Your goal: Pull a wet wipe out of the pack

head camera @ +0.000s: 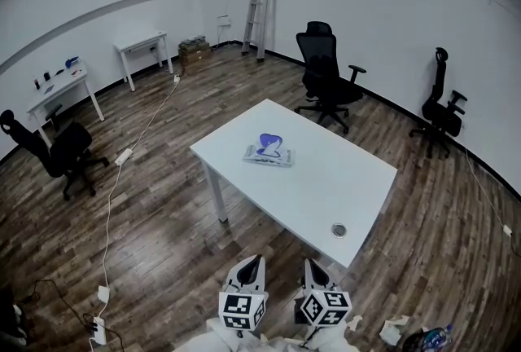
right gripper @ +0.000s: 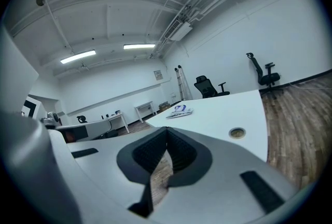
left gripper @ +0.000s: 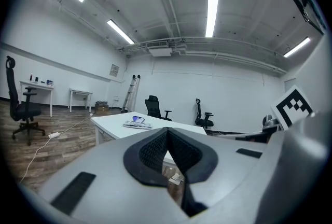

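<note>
A flat wet wipe pack (head camera: pixel 269 153) with a blue and white top lies on the white table (head camera: pixel 326 187), toward its far left side. It also shows small in the left gripper view as the pack (left gripper: pixel 137 123) and in the right gripper view as the pack (right gripper: pixel 179 111). Both grippers hang at the bottom of the head view, short of the table's near corner. My left gripper (head camera: pixel 254 262) is shut with nothing in it, jaw tips meeting (left gripper: pixel 167 130). My right gripper (head camera: pixel 311 266) is shut and empty as well (right gripper: pixel 167 130).
A round cable hole (head camera: pixel 339 230) sits near the table's close edge. Office chairs stand behind the table (head camera: pixel 327 75), at the right wall (head camera: pixel 440 104) and at the left (head camera: pixel 57 151). A white cable (head camera: pixel 122 171) runs across the wood floor. A ladder (head camera: pixel 260 6) leans on the back wall.
</note>
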`<state>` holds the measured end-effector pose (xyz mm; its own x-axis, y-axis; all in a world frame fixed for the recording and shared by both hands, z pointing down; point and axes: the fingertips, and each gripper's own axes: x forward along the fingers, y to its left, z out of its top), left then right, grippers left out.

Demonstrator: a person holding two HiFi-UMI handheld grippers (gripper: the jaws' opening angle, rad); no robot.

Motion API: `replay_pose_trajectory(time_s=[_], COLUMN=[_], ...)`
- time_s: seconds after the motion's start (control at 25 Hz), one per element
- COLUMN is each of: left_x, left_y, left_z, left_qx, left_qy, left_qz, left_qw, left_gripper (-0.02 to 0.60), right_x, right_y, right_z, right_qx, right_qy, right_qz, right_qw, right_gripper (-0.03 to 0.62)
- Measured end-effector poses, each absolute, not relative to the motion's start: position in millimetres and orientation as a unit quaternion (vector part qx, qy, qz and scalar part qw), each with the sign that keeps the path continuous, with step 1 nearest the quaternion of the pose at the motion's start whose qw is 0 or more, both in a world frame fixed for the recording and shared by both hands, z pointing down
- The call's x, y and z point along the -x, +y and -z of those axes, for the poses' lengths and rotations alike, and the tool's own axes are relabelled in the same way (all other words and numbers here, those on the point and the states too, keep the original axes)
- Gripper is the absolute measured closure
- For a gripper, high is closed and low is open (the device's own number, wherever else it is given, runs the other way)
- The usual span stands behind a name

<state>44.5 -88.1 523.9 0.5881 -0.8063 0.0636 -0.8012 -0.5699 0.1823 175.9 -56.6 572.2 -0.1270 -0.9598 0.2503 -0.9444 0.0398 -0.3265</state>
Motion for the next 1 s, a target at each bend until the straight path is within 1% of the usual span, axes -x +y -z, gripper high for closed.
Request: replay_pose_trajectory(time_s=[0.48,1.0], left_x=[-56,-55], left_y=[-125,-188], left_z=[-528,-526], left_qx=[-0.891,-0.892], left_qy=[-0.443,-0.442], left_qz=[0.021,0.022], left_qw=[0.098,0.098], left_gripper=[0.583,0.583], right_x=[-191,-188], right_y=[-82,-149], right_z=[-578,-579], right_qx=[0.676,0.672], right_qy=[0.707,0.710], right_qz=[0.208,0.209], right_qw=[0.019,0.017], right_gripper=[0.585,0.585])
